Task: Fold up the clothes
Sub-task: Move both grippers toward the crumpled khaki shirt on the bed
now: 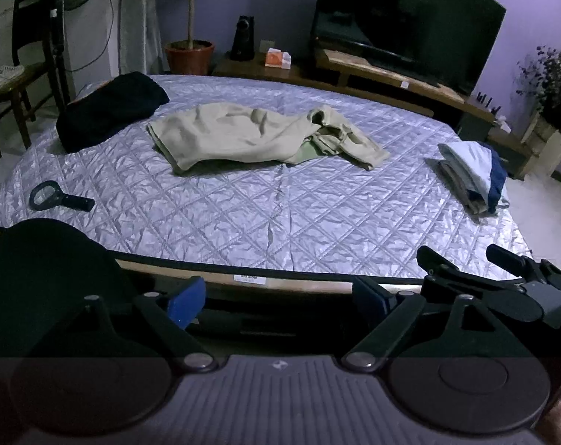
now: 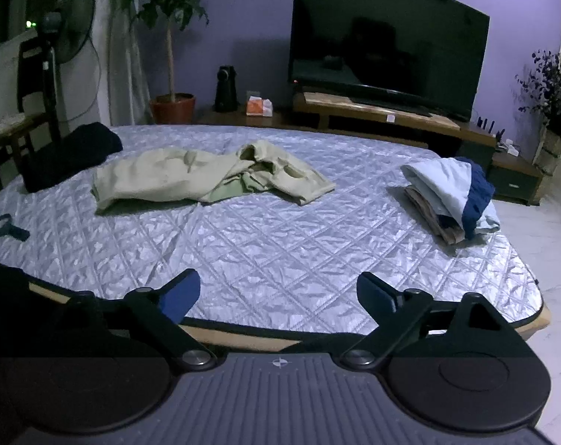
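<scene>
A crumpled beige garment (image 1: 250, 135) lies unfolded on the far middle of the quilted silver bed cover (image 1: 280, 215); it also shows in the right wrist view (image 2: 191, 176). A stack of folded clothes (image 1: 473, 172), pale blue, navy and tan, sits at the right edge, also in the right wrist view (image 2: 451, 196). My left gripper (image 1: 280, 300) is open and empty at the bed's near edge. My right gripper (image 2: 278, 296) is open and empty over the near edge, well short of the garment. The right gripper's fingers (image 1: 443, 267) show in the left wrist view.
A dark garment (image 1: 109, 109) lies at the far left corner. A black magnifying glass (image 1: 58, 196) lies at the near left. Beyond the bed stand a TV (image 1: 406, 26) on a low wooden stand, a potted plant (image 1: 189, 55), a fan and a chair (image 1: 24, 74).
</scene>
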Tool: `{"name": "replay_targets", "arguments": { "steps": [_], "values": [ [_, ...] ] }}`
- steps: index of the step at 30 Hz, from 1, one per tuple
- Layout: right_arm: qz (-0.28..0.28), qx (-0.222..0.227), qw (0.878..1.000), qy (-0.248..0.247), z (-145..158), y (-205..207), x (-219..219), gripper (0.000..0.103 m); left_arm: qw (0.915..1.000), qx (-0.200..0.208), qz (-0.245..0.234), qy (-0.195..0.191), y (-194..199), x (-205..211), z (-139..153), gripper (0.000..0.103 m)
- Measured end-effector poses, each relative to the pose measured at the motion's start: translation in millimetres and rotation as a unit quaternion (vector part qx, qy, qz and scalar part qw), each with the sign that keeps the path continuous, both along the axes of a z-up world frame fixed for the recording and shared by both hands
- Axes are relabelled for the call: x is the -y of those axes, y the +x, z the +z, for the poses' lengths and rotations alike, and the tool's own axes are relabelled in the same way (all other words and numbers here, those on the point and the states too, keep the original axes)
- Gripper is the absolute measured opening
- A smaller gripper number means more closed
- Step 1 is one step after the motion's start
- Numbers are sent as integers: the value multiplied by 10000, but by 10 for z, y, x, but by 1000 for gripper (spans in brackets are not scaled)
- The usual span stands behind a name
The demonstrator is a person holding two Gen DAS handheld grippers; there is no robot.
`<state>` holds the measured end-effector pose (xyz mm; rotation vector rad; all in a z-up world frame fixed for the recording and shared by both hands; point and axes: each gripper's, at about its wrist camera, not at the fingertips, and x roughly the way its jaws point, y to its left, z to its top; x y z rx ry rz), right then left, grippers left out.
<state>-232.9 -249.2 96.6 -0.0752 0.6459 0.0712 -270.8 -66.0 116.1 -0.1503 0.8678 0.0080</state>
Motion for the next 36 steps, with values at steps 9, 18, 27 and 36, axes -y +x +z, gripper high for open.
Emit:
{"name": "replay_targets", "arguments": {
  "steps": [9,18,27,36],
  "values": [
    [-30,149,9998,97,159,-285,-27,94,9986,403,-117,332,-269,-62,31,86],
    [-202,-57,9995,234,268,-498,-10,94,9946,711,-514,558,-441,-134,-95,86],
    [-80,-132,9999,15,221,-533,-46,94,9956,673,-481,438,-473,-144,-158,84],
    [28,-193,9998,-91,205,-519,-89,94,9950,713,-488,501,-463,-99,-160,85]
  ]
}}
